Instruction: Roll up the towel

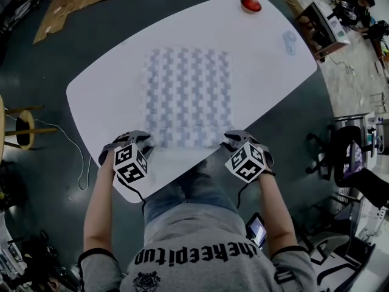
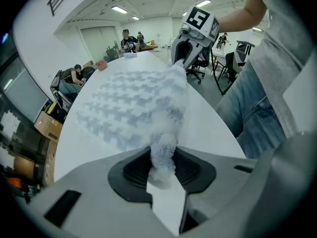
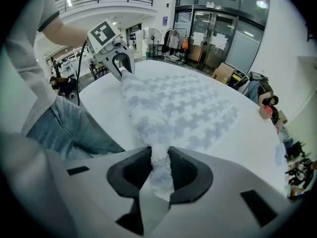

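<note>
A fluffy white and grey-blue checked towel lies spread flat on the white oval table. My left gripper is at the towel's near left corner and my right gripper at its near right corner. In the left gripper view the towel bunches up into my left gripper, whose pads are shut on the corner; the right gripper shows beyond it. In the right gripper view my right gripper pinches the other corner of the towel, with the left gripper across. The near edge is lifted off the table between them.
A red round object sits at the table's far end, and a small pale blue object lies near the right edge. A wooden stool stands left of the table, office chairs to the right. A cable trails on the floor.
</note>
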Available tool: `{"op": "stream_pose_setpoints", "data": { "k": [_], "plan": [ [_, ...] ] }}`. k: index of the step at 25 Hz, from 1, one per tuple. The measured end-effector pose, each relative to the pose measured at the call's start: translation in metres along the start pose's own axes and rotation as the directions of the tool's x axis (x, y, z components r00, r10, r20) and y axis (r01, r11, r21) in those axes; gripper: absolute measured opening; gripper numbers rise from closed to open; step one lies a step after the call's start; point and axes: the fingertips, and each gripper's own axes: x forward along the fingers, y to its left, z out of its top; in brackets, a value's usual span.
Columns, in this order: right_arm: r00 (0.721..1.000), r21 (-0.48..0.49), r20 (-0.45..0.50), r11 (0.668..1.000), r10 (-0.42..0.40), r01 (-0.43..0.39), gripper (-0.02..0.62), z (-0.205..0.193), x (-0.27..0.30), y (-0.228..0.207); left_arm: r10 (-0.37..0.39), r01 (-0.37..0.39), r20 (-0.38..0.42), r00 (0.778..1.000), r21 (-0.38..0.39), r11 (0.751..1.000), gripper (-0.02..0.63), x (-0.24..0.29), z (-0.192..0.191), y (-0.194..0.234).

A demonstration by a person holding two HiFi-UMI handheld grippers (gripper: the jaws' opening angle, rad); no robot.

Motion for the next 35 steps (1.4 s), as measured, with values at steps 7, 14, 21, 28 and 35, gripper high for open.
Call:
{"op": "stream_pose_setpoints", "data": {
  "k": [7,14,21,28,35],
  "plan": [
    [0.999,0.062,0.04,0.998,-0.023,0.021,0.086,0.009,-0.007,-0.019,-0.002,0.005,0.046,0.999,-0.074,0.997,0.137,-0.002,0.007,0.021],
    [0.996,0.093,0.049,0.993,-0.073,0.069,0.089,0.021,-0.002,-0.044,0.042,-0.034,0.063,0.997,-0.119,0.992,0.141,0.001,0.012,0.053],
    [0.991,0.11,0.036,0.986,-0.127,0.122,0.095,0.03,0.008,-0.068,0.086,-0.078,0.054,0.995,-0.146,0.986,0.141,0.008,0.015,0.079],
    [0.986,0.108,0.024,0.981,-0.164,0.161,0.101,0.037,0.016,-0.09,0.123,-0.115,0.039,0.992,-0.158,0.981,0.141,0.014,0.021,0.102],
    [0.98,0.098,0.011,0.976,-0.196,0.194,0.101,0.042,0.026,-0.111,0.187,-0.18,0.036,0.982,-0.158,0.971,0.141,0.019,0.026,0.128]
  ]
}}
